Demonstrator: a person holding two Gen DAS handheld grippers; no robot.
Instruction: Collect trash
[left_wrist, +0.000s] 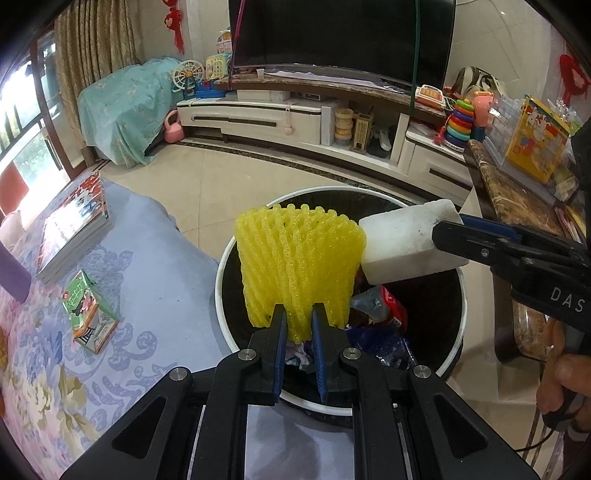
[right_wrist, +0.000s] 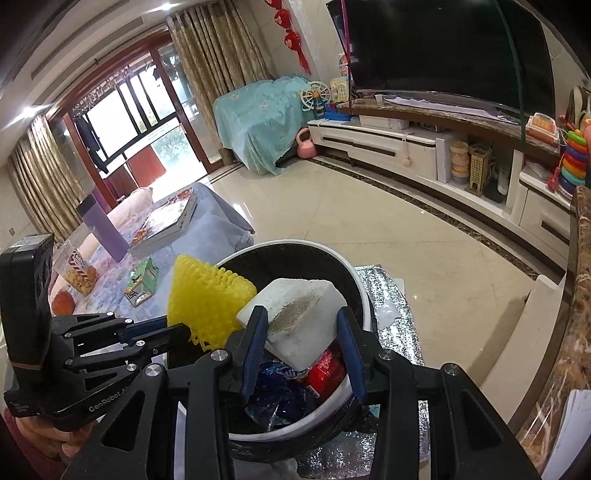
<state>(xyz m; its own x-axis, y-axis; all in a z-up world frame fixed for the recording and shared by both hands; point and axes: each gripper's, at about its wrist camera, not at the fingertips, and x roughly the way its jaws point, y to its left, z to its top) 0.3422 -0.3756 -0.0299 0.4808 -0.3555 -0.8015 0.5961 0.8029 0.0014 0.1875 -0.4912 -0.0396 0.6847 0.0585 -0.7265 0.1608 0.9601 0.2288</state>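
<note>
Trash bin (left_wrist: 226, 280) w/ wrappers is sitting lower center of frame. I'm holding white foam block (right_wrist: 295, 317) over it, right gripper (right_wrist: 301, 332) clamped on it; left gripper (left_wrist: 299, 314) is pinching yellow foam net (left_wrist: 299, 258) beside it.

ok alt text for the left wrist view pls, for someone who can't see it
The left tool grips a yellow foam fruit net above an open round trash bin that already holds wrappers. From the right, the right tool holds a white foam block over the same bin, touching the net. Behind are a tiled floor and a TV stand.
</note>
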